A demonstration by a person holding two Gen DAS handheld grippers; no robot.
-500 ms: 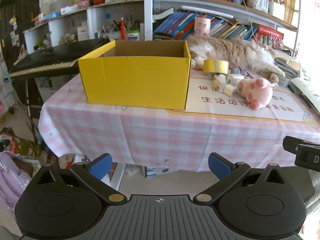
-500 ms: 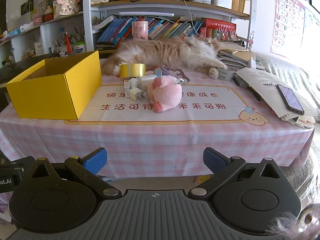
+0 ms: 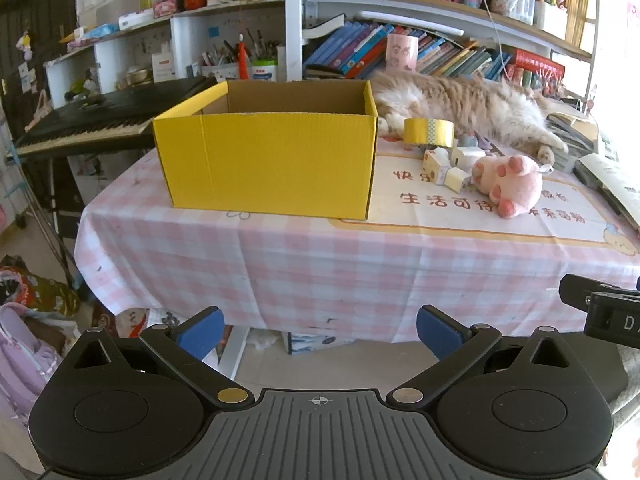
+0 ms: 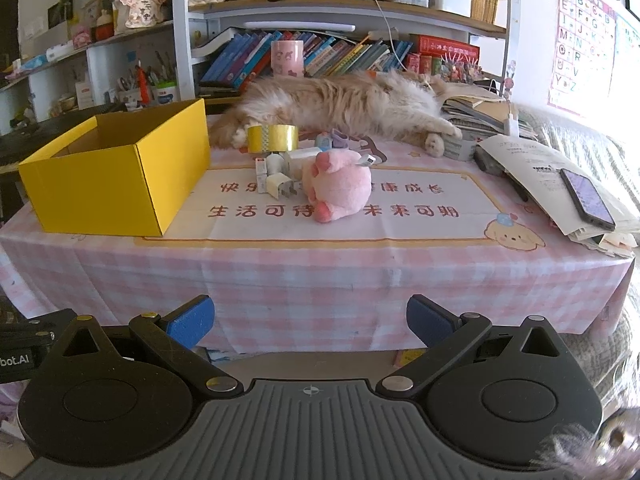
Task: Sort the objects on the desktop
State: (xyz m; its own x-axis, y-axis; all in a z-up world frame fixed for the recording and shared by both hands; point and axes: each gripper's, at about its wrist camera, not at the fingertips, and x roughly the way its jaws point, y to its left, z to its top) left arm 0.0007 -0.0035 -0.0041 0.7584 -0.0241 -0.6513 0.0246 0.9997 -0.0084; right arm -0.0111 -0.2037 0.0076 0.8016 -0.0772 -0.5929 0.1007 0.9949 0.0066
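Note:
An open yellow cardboard box (image 3: pixel 268 164) (image 4: pixel 116 184) stands on the left of the pink checked tablecloth (image 3: pixel 320 264) (image 4: pixel 320 272). To its right lie a pink plush toy (image 3: pixel 510 182) (image 4: pixel 338 184), a yellow tape roll (image 3: pixel 428 132) (image 4: pixel 273 138) and several small white and cream blocks (image 3: pixel 444 168) (image 4: pixel 276 178). My left gripper (image 3: pixel 318 332) hangs open and empty in front of the table's edge, below the box. My right gripper (image 4: pixel 308 320) is likewise open and empty, short of the table, below the plush toy.
A long-haired cat (image 3: pixel 464 108) (image 4: pixel 340 104) sleeps along the back of the table. Papers with a phone (image 4: pixel 586 198) lie at the right. Bookshelves (image 4: pixel 320 52) stand behind, a keyboard piano (image 3: pixel 100 116) at the left. Bags (image 3: pixel 24 336) lie on the floor.
Both views have crept slightly closer to the table; the objects, the cat and both open grippers look otherwise the same.

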